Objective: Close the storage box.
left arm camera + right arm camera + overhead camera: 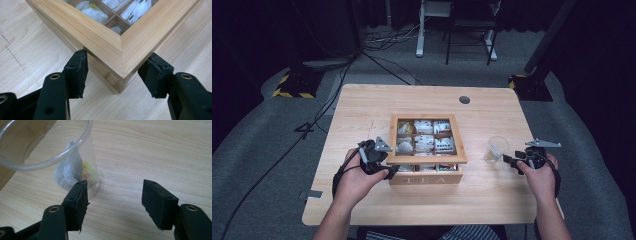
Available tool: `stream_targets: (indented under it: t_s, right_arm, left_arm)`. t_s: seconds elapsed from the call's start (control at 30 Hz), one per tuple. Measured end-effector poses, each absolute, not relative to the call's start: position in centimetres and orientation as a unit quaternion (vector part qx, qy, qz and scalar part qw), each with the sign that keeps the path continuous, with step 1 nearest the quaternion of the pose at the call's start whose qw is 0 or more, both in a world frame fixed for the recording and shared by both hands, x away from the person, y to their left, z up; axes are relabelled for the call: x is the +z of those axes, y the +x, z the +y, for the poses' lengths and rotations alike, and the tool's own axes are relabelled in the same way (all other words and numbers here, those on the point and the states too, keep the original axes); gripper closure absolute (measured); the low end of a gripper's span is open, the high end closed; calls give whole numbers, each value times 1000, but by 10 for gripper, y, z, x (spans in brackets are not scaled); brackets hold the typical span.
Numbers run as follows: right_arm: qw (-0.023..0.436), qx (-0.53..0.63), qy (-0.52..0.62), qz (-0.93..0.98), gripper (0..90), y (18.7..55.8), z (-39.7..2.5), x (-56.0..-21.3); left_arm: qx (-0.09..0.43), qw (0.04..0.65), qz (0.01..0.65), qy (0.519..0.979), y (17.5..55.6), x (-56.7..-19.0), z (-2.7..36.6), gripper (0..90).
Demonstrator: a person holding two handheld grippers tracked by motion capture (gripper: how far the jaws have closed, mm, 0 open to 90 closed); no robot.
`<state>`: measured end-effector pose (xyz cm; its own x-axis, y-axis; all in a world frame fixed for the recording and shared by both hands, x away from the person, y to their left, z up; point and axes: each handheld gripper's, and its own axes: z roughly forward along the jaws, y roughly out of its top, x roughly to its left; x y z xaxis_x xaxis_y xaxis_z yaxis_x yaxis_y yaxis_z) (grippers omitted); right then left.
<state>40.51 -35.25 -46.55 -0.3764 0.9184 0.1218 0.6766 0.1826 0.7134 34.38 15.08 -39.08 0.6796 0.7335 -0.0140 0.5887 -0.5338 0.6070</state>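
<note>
A wooden tea box (pixel 426 176) marked TEA stands mid-table, with tea bags in its compartments under a windowed lid (pixel 427 160). My left gripper (pixel 386 166) is open at the box's front left corner. In the left gripper view the lid's corner (pixel 100 37) sits between the jaws of that gripper (pixel 116 65), and the left fingertip (pixel 77 67) touches the lid's edge. To the right stands a clear plastic cup (pixel 495 148) holding a tea bag (pixel 71 170) with a yellow tag. My right gripper (pixel 508 160) (pixel 115 192) is open just right of the cup (pixel 75 157), with nothing between its fingers.
The pale wood table (pixel 362 110) has a round cable hole (pixel 464 99) at its far right. Bare wood lies around the box and in front of the cup. Beyond the table are cables on grey carpet, stand bases and furniture legs (pixel 419 50).
</note>
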Motion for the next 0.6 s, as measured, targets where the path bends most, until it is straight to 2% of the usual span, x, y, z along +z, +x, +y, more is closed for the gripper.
stream_targets:
  t_s: [0.3,0.6]
  right_arm:
    - [156,333,534,761,394,408,-353,-471]
    - [174,299,532,773,392,410,-358,-480]
  left_arm:
    - [116,280,375,876,344,-396,149,416]
    - [106,261,368,886,346,-400,147,407]
